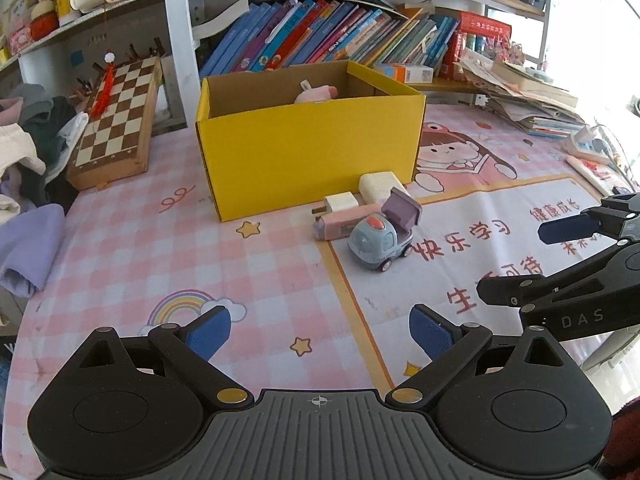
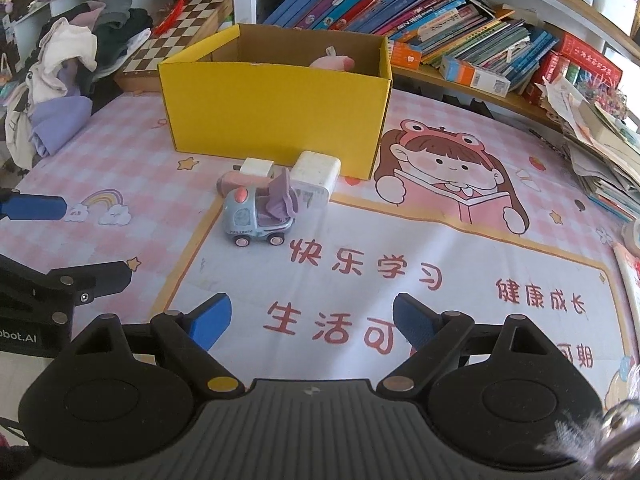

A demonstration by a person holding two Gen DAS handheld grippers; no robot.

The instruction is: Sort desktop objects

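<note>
A yellow cardboard box [image 1: 308, 152] [image 2: 272, 108] stands open on the pink desk mat, with a pink plush toy [image 1: 316, 94] [image 2: 332, 63] inside. In front of it lie a grey-blue toy truck [image 1: 380, 240] [image 2: 256, 216] with a raised purple bed, a small white plug [image 1: 340, 203] [image 2: 256, 168], a bigger white charger block [image 1: 380, 186] [image 2: 316, 174] and a pink oblong item [image 1: 344, 222] [image 2: 236, 180]. My left gripper [image 1: 318, 324] [image 2: 72, 242] is open and empty, near and left of the truck. My right gripper [image 2: 311, 312] [image 1: 532, 260] is open and empty, near and right of it.
A folded chessboard [image 1: 116, 120] leans at the back left beside a pile of clothes [image 1: 28, 152]. Rows of books [image 1: 320, 36] fill the shelf behind the box. A stack of papers [image 1: 532, 100] and a power strip [image 1: 588, 146] sit at the right.
</note>
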